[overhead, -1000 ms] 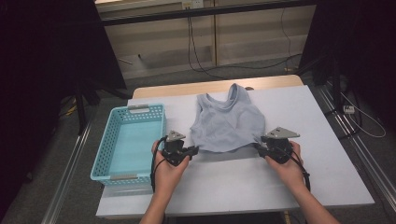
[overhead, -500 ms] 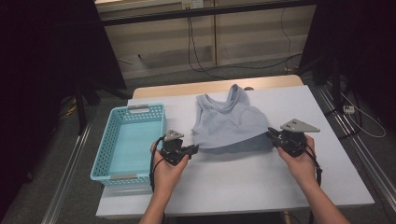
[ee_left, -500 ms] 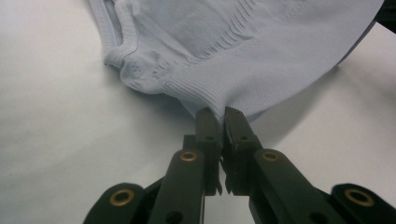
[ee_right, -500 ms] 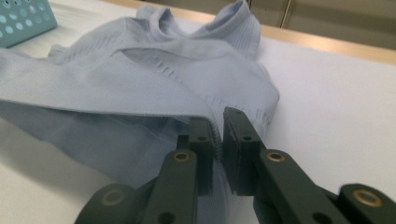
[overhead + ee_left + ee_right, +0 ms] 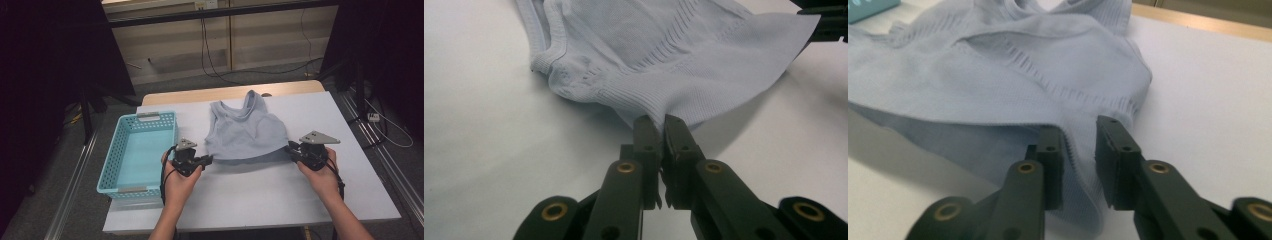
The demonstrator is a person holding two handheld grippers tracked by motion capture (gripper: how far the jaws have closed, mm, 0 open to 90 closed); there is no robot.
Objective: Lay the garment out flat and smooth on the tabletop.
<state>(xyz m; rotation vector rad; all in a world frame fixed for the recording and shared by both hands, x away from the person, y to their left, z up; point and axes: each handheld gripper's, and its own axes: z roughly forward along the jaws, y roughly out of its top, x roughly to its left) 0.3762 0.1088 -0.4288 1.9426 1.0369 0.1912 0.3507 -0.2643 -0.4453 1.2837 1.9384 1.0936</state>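
White table (image 5: 250,200); left hand-held gripper (image 5: 658,125) pinches top's (image 5: 245,132) hem; right hand-held gripper (image 5: 1080,132) reopening, hem between.

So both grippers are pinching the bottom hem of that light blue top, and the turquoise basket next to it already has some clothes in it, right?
Not quite: the turquoise basket holds nothing, as the high view shows. The rest stands: the left gripper and the right gripper are at the bottom hem of the light blue top, though the right jaws stand apart around it.
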